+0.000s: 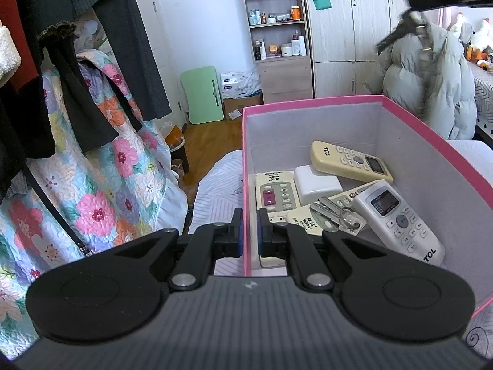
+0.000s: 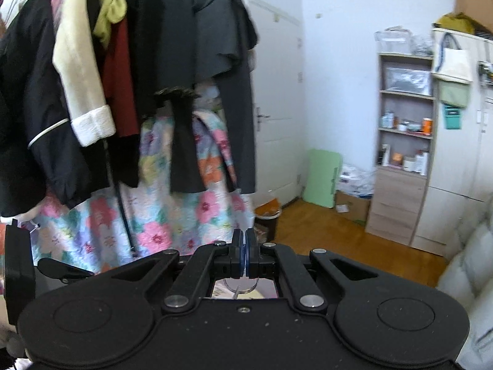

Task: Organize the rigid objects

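An open pink box [image 1: 311,103] stands on the bed. In it lie a cream TCL remote [image 1: 348,160], a white TCL remote [image 1: 400,219], a remote with purple buttons [image 1: 275,194], a white block [image 1: 317,183] and a bunch of keys [image 1: 336,214]. My left gripper [image 1: 249,228] is shut on the box's left wall, one finger inside and one outside. My right gripper [image 2: 245,254] is shut and high above the box, entering the left wrist view at the top right [image 1: 411,0]. A blurred dark bunch with metal parts [image 1: 413,27] dangles from it, and a clear ring [image 2: 240,286] shows under its fingers.
A clothes rail with dark coats [image 2: 160,46] and a floral quilt [image 1: 101,185] stands to the left. Behind the box are a grey puffer jacket [image 1: 431,86], a shelf unit [image 1: 277,30], a wardrobe [image 1: 354,30] and a green board [image 1: 203,95] on the wooden floor.
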`<state>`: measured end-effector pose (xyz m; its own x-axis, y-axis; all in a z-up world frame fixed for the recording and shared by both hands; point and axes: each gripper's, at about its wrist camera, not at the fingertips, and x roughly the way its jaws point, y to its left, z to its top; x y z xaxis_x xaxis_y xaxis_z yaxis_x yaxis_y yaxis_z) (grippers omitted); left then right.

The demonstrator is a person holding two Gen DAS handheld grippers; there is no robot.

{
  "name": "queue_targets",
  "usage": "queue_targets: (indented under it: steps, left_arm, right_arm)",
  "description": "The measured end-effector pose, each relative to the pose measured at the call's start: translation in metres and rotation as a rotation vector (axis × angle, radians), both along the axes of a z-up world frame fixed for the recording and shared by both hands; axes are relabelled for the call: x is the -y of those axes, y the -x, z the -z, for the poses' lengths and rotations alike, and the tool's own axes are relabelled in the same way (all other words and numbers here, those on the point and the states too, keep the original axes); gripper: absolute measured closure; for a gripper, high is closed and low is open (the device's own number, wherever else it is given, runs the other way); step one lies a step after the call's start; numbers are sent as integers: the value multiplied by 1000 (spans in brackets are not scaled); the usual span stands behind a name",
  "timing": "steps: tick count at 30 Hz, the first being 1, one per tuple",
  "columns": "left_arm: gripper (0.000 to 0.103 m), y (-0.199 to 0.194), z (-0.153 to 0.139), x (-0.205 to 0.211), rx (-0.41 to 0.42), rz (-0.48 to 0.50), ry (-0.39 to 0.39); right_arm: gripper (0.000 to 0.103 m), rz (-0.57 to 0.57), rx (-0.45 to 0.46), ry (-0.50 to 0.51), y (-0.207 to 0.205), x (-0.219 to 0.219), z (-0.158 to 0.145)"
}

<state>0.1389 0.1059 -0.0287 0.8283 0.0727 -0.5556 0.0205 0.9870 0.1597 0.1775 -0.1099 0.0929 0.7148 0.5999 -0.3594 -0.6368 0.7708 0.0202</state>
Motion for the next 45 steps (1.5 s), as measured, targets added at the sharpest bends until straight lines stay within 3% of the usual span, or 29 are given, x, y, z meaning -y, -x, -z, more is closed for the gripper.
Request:
queue_targets:
  steps: [5,10,15,28,31,34,45]
  left_arm:
    - [97,0,1,-2,4,5,5]
    - [97,0,1,-3,9,4,8]
    - [96,0,2,0,6,-5,-9]
    - [96,3,1,-6,11,-7,16]
    - [96,3,1,-7,8,-13,22]
    - [96,2,0,-9,-2,-20,33]
    - [96,0,-2,-11,-58,-85,80]
  right_arm:
    - [101,-47,-54,54,-23,-30,17]
    - [101,-51,-125,203,-64,-60,53]
    - [101,-8,-108,331,-82,-83,73]
    - [92,64,-103,190,-60,-52,48]
    - [87,102,-144,164,-45,-36,44]
    - [73,143,-193,123,-30,-17,45]
    - [61,241,-244,24,28,34,47]
